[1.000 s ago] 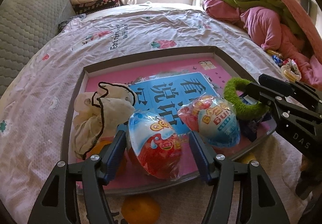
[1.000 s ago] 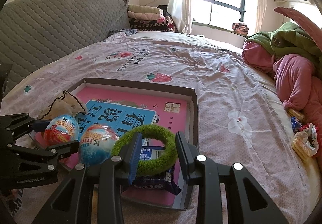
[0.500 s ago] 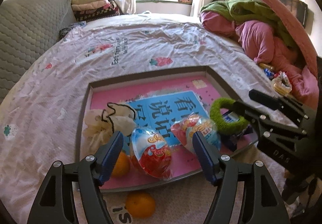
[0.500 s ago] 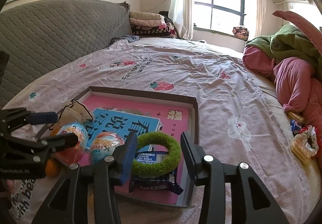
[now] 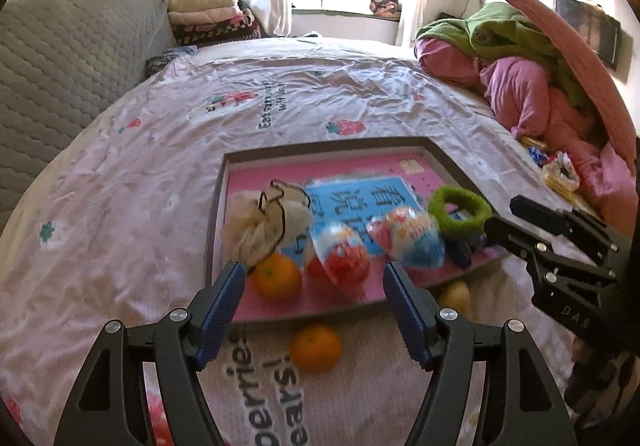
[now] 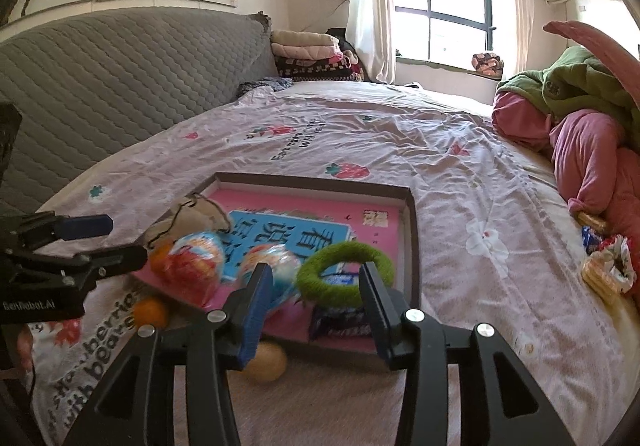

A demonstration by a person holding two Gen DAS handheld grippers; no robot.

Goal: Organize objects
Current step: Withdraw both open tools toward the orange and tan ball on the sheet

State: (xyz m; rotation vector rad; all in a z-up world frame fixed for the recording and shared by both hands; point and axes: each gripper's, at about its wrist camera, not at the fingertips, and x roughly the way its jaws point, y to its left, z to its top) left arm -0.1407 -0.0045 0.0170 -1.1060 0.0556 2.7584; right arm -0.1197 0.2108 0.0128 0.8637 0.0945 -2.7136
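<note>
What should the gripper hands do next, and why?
Probably the left gripper should dip to the orange lying on the bedsheet just outside the tray. Both grippers are open and hold nothing, the right gripper too. Another orange, two wrapped eggs and the green ring already sit in the tray.

A wide bed [image 6: 400, 149] fills the room under a pale pink sheet printed with strawberries. A grey quilted headboard [image 6: 120, 69] lines the left side (folded blankets [image 6: 312, 57] stacked at its far end). Daylight pours through a curtained window [image 6: 444, 1]; green and pink bedding [image 5: 520, 57] heaps at the right.
</note>
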